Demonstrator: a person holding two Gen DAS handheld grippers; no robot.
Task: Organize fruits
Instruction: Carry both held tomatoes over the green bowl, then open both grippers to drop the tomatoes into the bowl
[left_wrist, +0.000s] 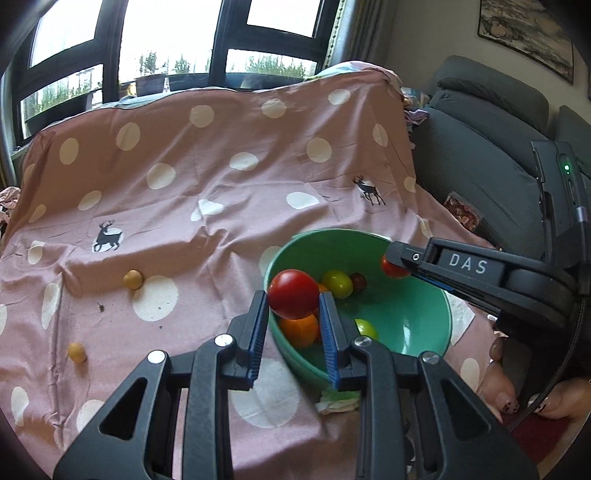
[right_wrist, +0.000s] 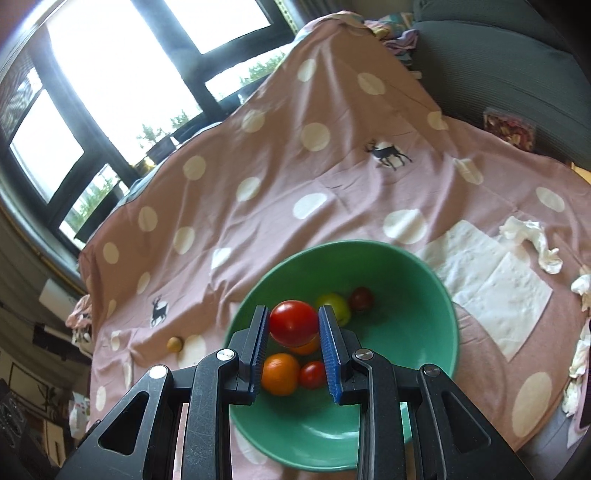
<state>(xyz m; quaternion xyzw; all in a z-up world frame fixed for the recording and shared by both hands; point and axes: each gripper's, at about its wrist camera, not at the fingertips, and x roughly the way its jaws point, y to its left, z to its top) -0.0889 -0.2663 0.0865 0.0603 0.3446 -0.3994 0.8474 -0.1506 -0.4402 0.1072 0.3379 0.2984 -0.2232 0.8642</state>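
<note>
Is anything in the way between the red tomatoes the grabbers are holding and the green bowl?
No. The left gripper and right gripper each hold a red tomato over the open green bowl.

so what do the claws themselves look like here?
Both alike: the left claw and right claw have a black plastic frame, silver pivot bolts and blue ribbed finger pads. The right claw's side reads "DAS" in white, with a green LED behind.

Right tool (right_wrist: 293, 325) clamping red tomato (right_wrist: 293, 322), above green bowl (right_wrist: 417, 266), pink tablecloth (right_wrist: 258, 155)
</note>
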